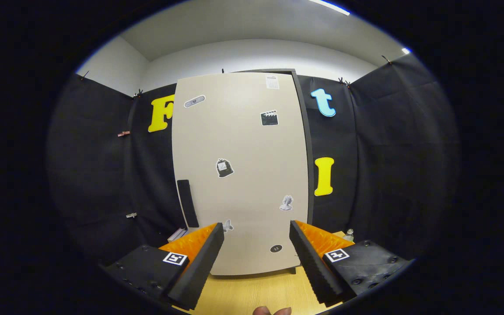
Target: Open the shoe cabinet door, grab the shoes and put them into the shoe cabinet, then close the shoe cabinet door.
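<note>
While the gripper (256, 245) stands with its two fingers spread wide and nothing between them, the shoe cabinet (241, 175) rises just beyond them on a wooden table (256, 293). Its one door (252, 144) is shut. One dark handle (187, 203) sits near the door's left edge. I count six small stickers (224, 168) on the door.

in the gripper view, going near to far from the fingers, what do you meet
open gripper with nothing between its fingers → light wooden floor → closed beige sticker-covered shoe cabinet door with its black handle → black cloth booth wall
</note>
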